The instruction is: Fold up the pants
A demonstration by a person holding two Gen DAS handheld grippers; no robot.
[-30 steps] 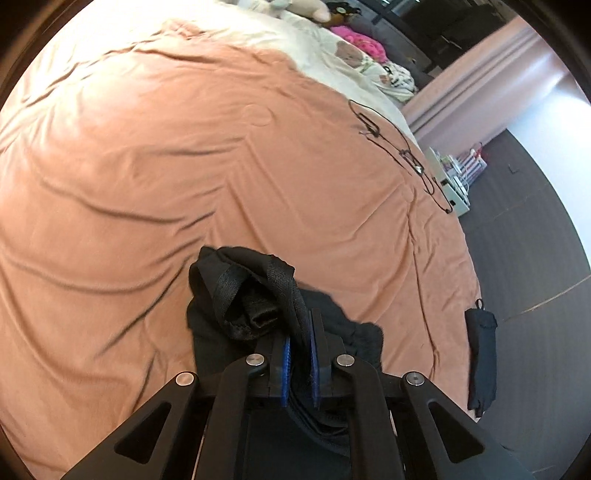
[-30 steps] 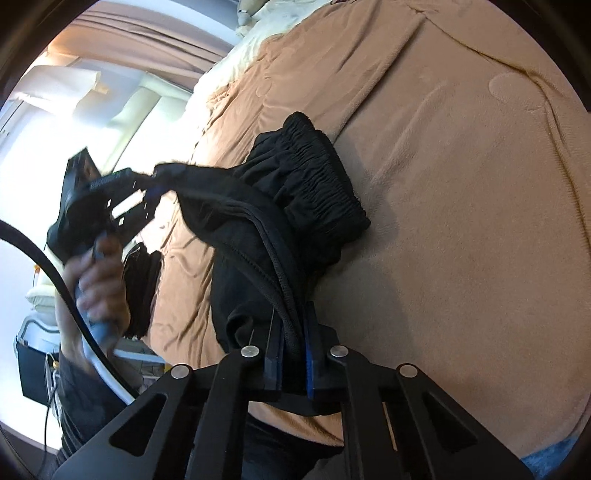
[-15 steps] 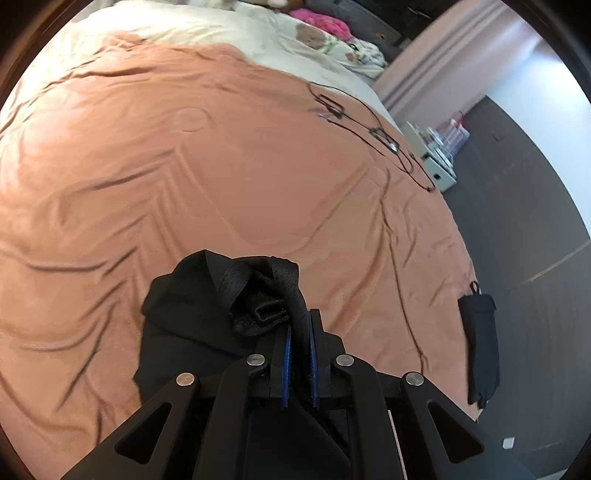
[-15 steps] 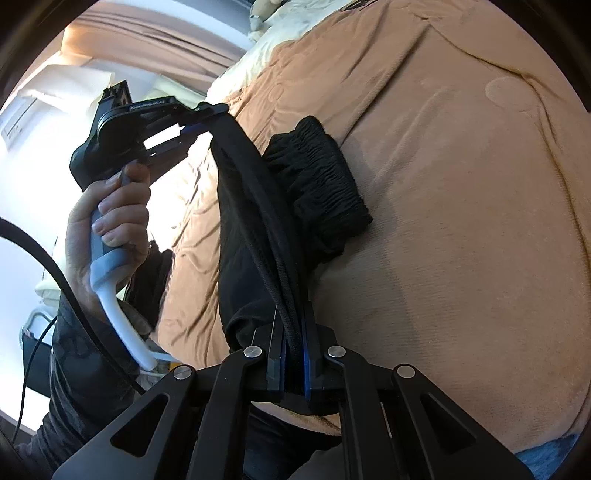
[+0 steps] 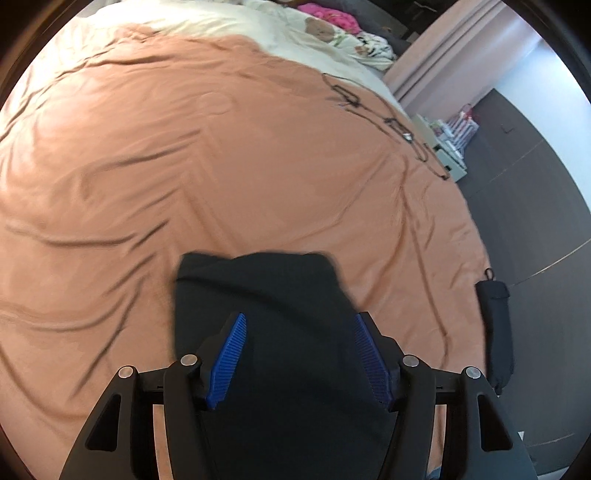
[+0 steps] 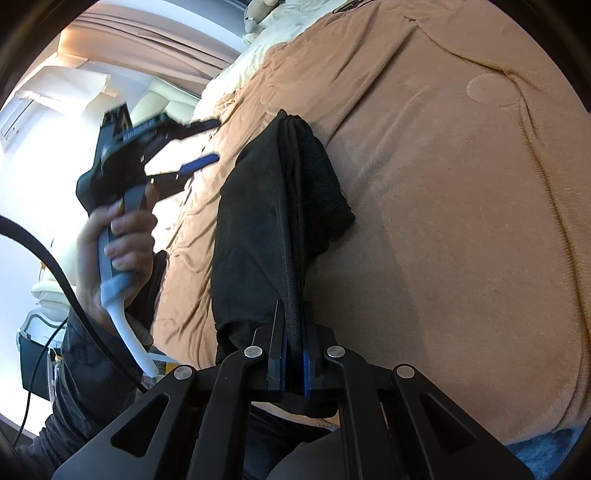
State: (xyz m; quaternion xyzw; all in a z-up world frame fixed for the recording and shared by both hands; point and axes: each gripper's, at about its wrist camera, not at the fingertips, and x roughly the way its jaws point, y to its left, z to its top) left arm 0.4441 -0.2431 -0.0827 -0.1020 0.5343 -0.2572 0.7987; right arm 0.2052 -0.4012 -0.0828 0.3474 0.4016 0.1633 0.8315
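Nearest the right wrist camera, the right gripper (image 6: 293, 354) was clamped on a bunched edge of the black pants (image 6: 273, 221), its blue pads pressed together on the seam. That grip probably served to anchor one end of the fold while the other hand let go. From the pinch the cloth ran away over the orange blanket (image 6: 443, 184) and lay in a doubled stack, a ribbed end, likely the waistband, tucked beneath on the far side.

In the left wrist view, the left gripper (image 5: 299, 332) had just been opening: its jaws stood well apart, and the pants (image 5: 258, 302) lay below and between them with neither blue pad pressing the fabric. This looked like a release after laying the upper layer over the lower. The right wrist view showed that gripper (image 6: 192, 147) off the cloth, held by a hand (image 6: 118, 243) beside the bundle.

Beyond the pants, the blanket (image 5: 184, 147) stretched wrinkled toward a cream bedsheet (image 5: 258, 22). A tangle of thin black cable (image 5: 391, 122) lay near the bed's far right edge, and a dark folded umbrella (image 5: 496, 325) rested on the floor beside the bed.
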